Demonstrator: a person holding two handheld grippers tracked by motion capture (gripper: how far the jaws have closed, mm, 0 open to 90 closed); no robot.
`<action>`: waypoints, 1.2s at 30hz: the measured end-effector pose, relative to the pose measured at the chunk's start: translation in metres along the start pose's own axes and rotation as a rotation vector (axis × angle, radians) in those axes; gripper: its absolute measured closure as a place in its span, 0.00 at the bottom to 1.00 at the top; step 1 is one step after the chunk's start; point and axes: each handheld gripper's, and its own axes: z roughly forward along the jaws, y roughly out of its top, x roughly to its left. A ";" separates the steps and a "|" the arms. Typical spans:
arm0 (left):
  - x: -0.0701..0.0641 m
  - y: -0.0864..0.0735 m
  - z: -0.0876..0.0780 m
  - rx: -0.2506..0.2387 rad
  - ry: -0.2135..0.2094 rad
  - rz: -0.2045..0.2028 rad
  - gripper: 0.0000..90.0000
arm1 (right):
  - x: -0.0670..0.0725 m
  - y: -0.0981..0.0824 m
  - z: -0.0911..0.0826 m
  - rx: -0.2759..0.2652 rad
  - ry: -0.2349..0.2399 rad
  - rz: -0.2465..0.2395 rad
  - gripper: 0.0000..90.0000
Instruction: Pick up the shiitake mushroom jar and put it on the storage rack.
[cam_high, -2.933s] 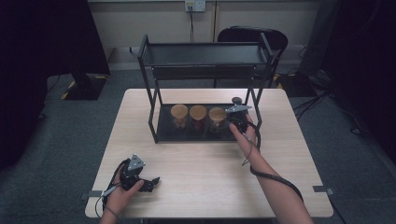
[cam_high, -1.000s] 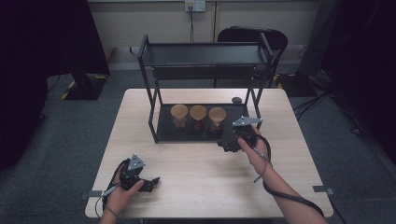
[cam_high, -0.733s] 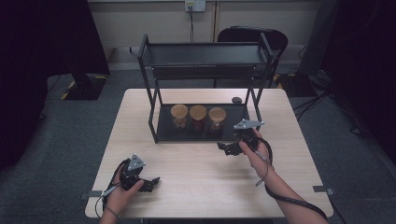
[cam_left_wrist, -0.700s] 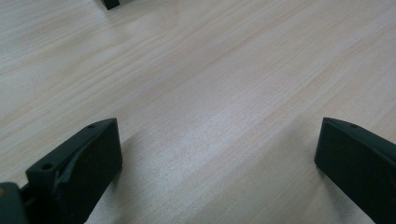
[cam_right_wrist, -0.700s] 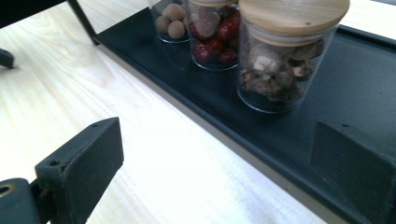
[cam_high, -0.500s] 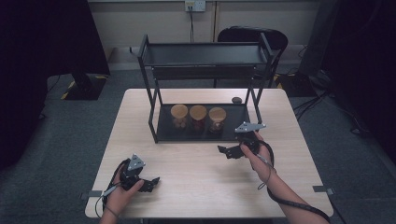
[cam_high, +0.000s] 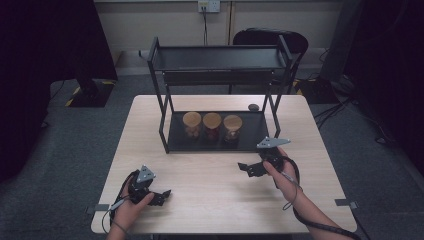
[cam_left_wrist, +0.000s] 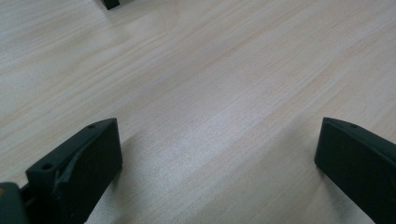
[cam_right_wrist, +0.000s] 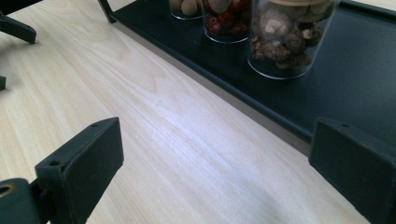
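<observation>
The right claw (cam_high: 248, 167) hangs just above the surface (cam_high: 215, 200), near the front edge of the black shelf rack (cam_high: 220, 90), with its jaws spread wide and nothing between them. In the right gripper view the jaws frame bare wood and the near lip of the rack's bottom tray (cam_right_wrist: 355, 79). Three jars stand in a row on that tray, touching or nearly so: the jar of mushrooms (cam_right_wrist: 289, 39) on the right, the jar of red fruit (cam_right_wrist: 226, 21) in the middle, and the jar of pale nuts (cam_right_wrist: 187, 8) on the left. In the high view the mushroom jar (cam_high: 232, 127) is the one nearest the right claw, just beyond the tray's front edge.

The left claw (cam_high: 159, 196) rests low at the near left of the surface, well apart from the rack, its jaws also wide open over bare wood. A broad stretch of open surface lies between the two claws. A small dark object (cam_high: 253, 106) lies at the far side, just right of the rack's rear leg.
</observation>
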 end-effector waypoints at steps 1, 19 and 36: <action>0.000 0.000 0.000 0.000 0.000 0.000 0.00 | 0.000 -0.001 -0.001 0.000 0.000 -0.002 0.03; 0.000 0.000 0.000 0.000 0.000 0.000 0.00 | -0.003 -0.023 -0.016 0.003 0.006 0.007 0.03; 0.000 0.000 0.000 0.000 0.000 0.000 0.00 | -0.008 -0.050 -0.034 0.016 -0.016 0.016 0.03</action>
